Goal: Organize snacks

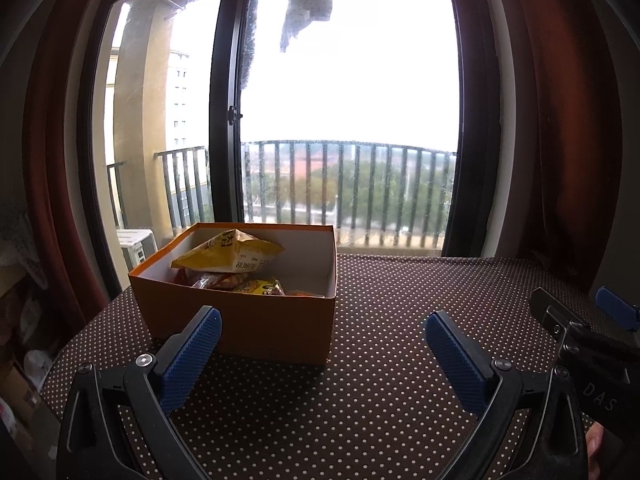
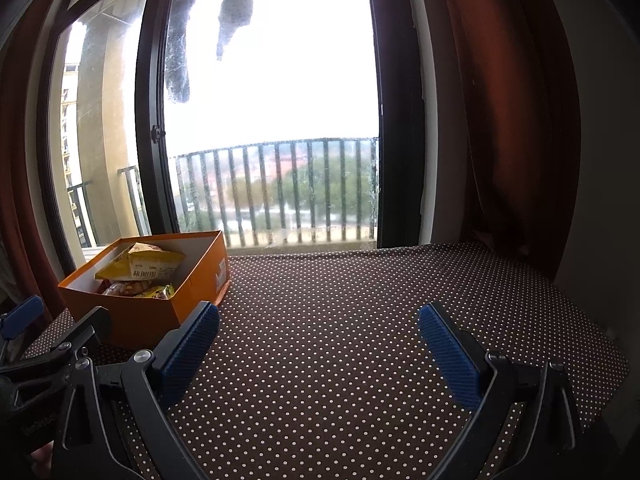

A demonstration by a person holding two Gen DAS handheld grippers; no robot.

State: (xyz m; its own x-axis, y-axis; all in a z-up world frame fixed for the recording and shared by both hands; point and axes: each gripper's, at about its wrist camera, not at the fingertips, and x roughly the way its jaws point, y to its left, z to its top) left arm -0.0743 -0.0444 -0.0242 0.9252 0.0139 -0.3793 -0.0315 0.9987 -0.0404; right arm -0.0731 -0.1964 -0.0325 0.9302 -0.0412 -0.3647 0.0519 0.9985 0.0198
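Orange cardboard box (image 1: 240, 320) holding yellow snack bags (image 1: 230, 254) sits on a dotted brown tablecloth (image 1: 360, 360), just ahead of the left gripper (image 1: 322, 330) and beyond the right gripper (image 2: 318, 326) to its left. Both grippers hover with jaws spread wide, grasping nothing, before a balcony window (image 1: 348, 100).

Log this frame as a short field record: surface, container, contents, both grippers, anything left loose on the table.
surface: table with brown polka-dot cloth
container: orange cardboard box, open, no lid in view, on the table's left side
contents: yellow snack bag lying on top; smaller snack packets beneath
left gripper: open, holding nothing, just short of the box
right gripper: open, holding nothing, over bare cloth
loose snacks on table: none visible in either view
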